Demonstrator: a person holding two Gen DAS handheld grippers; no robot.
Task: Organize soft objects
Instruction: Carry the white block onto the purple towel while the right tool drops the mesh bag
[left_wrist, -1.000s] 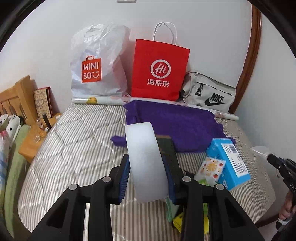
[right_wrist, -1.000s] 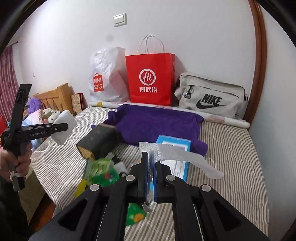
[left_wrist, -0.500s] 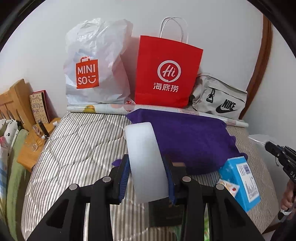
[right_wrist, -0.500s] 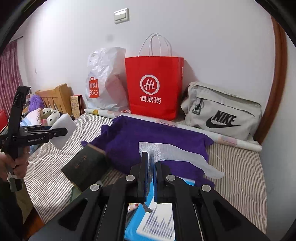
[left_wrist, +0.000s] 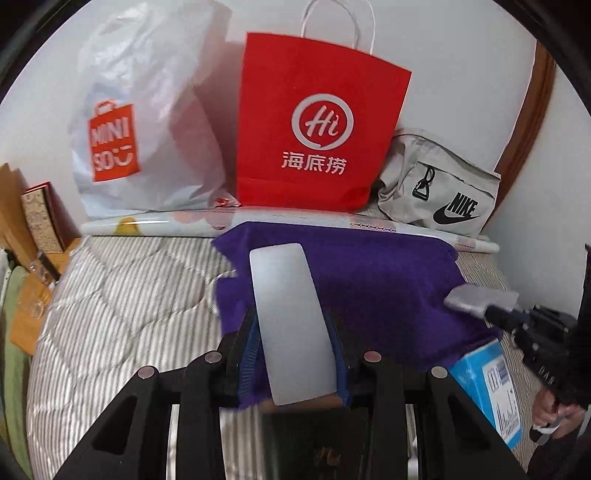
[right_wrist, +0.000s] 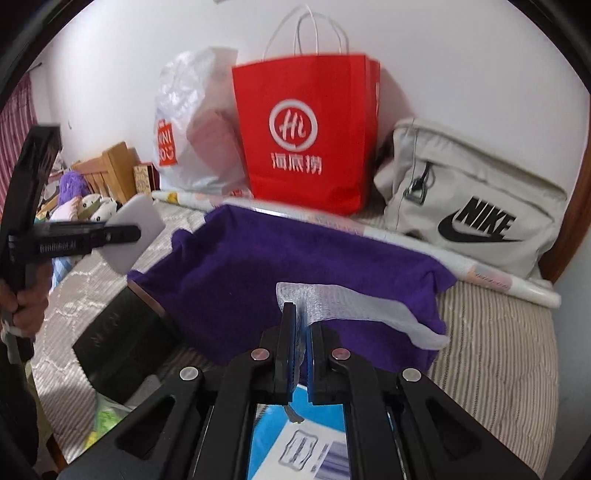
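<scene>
Bed (left_wrist: 122, 306) with a striped quilted cover carries all items. Left tongs (left_wrist: 293, 347) are clenched on a white foam block (left_wrist: 290, 325), which stands upright between the blue pads and rises above them; in the right wrist view the same block (right_wrist: 135, 232) is held in the air above the left side of the bed. Right tongs (right_wrist: 302, 350) are clenched on a thin white foam sheet (right_wrist: 354, 310), which trails to the right past the fingertips and hangs over a purple towel (right_wrist: 295, 273). The towel lies spread across the far half of the bed, in front of both tongs.

A blue box (left_wrist: 487, 391) lies at the towel's near right edge, directly below the right tongs. A dark box (right_wrist: 122, 343) lies tilted at the towel's near left corner, touching it. Green packets (right_wrist: 107, 417) lie beside the dark box at the bed's near edge.

Against the wall stand a white plastic bag (left_wrist: 147, 110), a red paper bag (left_wrist: 317, 125) and a grey Nike bag (left_wrist: 439, 184), side by side. A rolled printed sheet (left_wrist: 295, 221) lies between the bags and the towel.
</scene>
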